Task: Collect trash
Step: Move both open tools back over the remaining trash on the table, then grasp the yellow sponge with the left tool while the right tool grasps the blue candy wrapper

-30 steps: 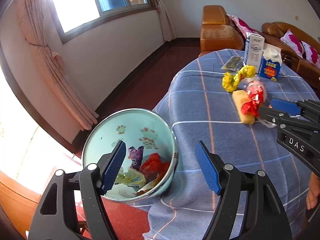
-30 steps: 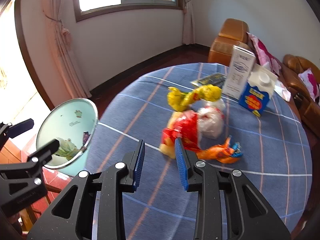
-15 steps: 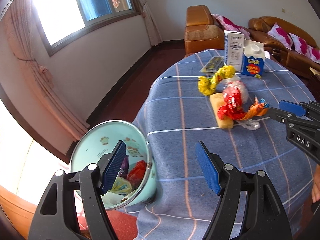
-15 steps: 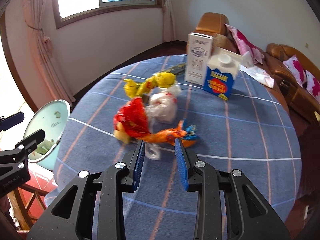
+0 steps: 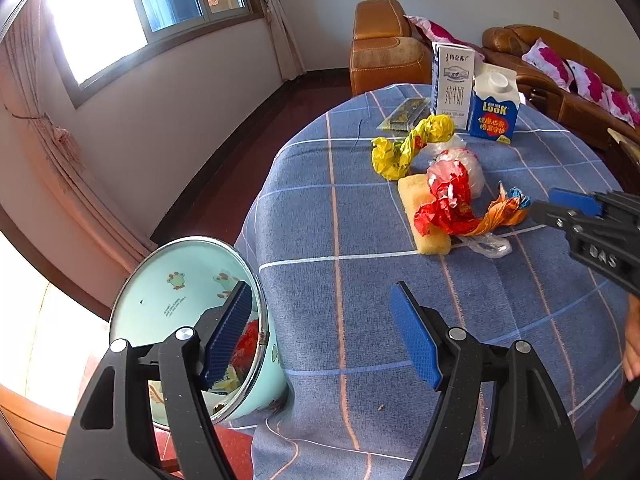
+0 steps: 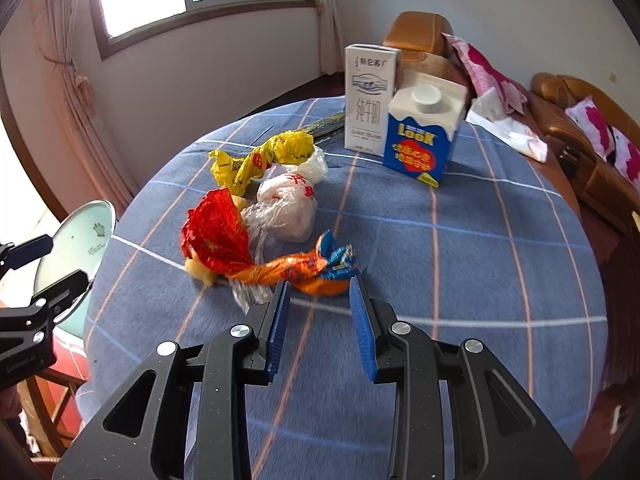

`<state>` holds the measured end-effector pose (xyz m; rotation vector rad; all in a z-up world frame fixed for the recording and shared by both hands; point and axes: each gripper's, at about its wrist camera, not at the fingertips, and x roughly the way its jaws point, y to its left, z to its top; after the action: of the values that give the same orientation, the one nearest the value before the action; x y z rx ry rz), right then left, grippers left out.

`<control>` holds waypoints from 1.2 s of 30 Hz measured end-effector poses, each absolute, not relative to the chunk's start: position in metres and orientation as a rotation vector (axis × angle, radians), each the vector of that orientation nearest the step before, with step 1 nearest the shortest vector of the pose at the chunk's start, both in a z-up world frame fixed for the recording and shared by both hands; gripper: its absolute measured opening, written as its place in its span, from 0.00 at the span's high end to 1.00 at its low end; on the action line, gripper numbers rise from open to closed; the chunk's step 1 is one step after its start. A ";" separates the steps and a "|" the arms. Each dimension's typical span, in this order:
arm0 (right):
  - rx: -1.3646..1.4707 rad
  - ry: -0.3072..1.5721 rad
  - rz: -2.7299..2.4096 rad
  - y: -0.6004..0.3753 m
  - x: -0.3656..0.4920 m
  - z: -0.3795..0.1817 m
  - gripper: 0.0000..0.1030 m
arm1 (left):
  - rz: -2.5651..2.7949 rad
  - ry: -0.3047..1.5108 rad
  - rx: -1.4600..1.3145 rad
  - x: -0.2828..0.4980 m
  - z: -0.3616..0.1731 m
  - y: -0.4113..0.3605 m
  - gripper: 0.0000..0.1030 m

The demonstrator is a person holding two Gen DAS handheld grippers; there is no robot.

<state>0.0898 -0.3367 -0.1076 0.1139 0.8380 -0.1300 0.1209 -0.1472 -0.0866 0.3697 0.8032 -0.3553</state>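
right gripper (image 6: 316,286) sits narrowly parted, empty, just short of the orange wrapper (image 6: 292,272); left gripper (image 5: 320,300) wide, empty, beside the bin (image 5: 176,280).

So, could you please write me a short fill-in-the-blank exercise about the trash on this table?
1. The blue LOOK carton stands beside a taller ____ carton.
2. The orange wrapper lies just ahead of the ____ tongs, whose jaws are open and empty.
3. The mint-green bin already holds ____.
4. The red wrapper lies on a yellow ____.

Missing words: white; right; trash; sponge
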 end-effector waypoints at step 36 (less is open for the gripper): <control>0.301 0.874 -0.067 -0.379 0.117 -0.121 0.43 | -0.361 0.850 0.378 0.134 -0.100 -0.162 0.31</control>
<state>0.1169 -0.3794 -0.1211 0.3013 0.8743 -0.0669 0.1338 -0.1622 -0.0996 0.3782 0.8499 -0.3611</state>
